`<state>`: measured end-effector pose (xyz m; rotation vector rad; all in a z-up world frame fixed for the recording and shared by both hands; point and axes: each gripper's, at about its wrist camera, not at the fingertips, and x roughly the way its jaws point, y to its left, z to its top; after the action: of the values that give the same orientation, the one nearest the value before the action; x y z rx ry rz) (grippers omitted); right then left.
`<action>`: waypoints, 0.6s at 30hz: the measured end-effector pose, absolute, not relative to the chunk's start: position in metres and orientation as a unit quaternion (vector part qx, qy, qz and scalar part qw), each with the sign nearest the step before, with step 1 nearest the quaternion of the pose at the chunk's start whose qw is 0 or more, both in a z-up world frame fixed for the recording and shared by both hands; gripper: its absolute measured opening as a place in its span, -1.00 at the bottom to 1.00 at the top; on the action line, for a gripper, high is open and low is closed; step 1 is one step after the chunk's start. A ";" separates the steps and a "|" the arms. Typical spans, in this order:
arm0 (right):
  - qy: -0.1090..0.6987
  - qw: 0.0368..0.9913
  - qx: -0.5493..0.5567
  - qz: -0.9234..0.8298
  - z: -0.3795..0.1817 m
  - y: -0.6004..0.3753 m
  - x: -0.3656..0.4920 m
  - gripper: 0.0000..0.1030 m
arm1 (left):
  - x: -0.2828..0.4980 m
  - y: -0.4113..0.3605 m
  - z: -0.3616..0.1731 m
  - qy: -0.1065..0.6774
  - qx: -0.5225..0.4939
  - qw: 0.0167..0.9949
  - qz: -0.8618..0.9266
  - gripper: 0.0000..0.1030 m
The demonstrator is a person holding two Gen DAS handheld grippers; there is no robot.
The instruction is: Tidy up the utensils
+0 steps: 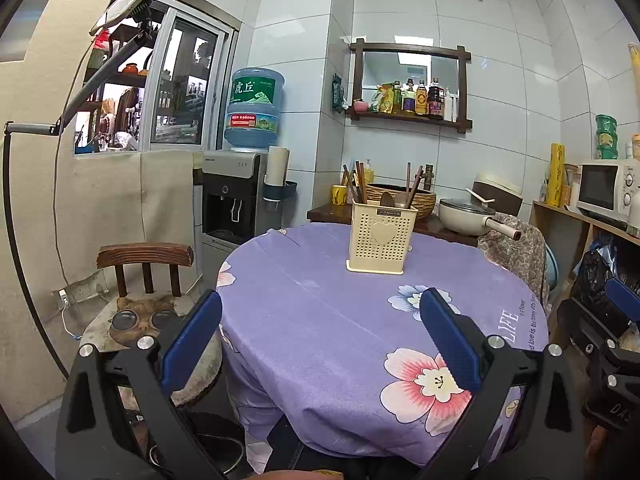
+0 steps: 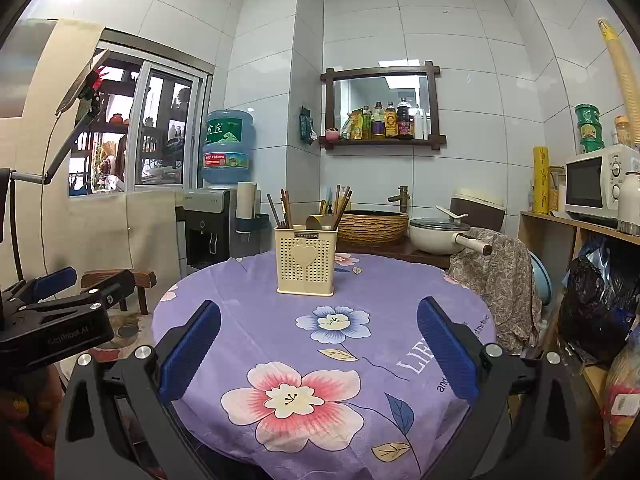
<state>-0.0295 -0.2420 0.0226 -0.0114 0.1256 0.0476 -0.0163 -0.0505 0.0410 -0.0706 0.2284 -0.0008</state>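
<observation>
The cream utensil holder (image 2: 305, 261) stands upright near the middle of the bench (image 2: 256, 320), with chopsticks (image 2: 285, 208) and spoons (image 2: 320, 222) already inside. Both your left hand-held gripper (image 1: 320, 332) and right hand-held gripper (image 2: 319, 338) are wide and hold nothing, well in front of the holder. Bring one straight toward the holder and take a single utensil by the handle above the rim, so the holder does not tip.

perforated plastic caddy (image 2: 305, 264), matt cloth tablecloth (image 2: 256, 320)

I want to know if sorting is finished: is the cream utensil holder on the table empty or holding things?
Holding things. The utensil holder stands upright with chopsticks and spoons sticking up from its top.
</observation>
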 end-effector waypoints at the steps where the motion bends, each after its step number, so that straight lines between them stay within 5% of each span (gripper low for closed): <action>1: 0.063 0.998 -0.006 0.023 0.022 -0.242 -0.030 0.88 | -0.017 -0.051 0.041 0.114 -0.035 0.993 0.000 0.89; 18: 0.066 0.997 -0.007 0.024 0.020 -0.242 -0.031 0.88 | -0.018 -0.052 0.039 0.117 -0.036 0.992 -0.001 0.89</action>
<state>-0.0308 -0.2415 0.0201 -0.0144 0.1326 0.0486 -0.0176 -0.0518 0.0393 -0.0712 0.2350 -0.0010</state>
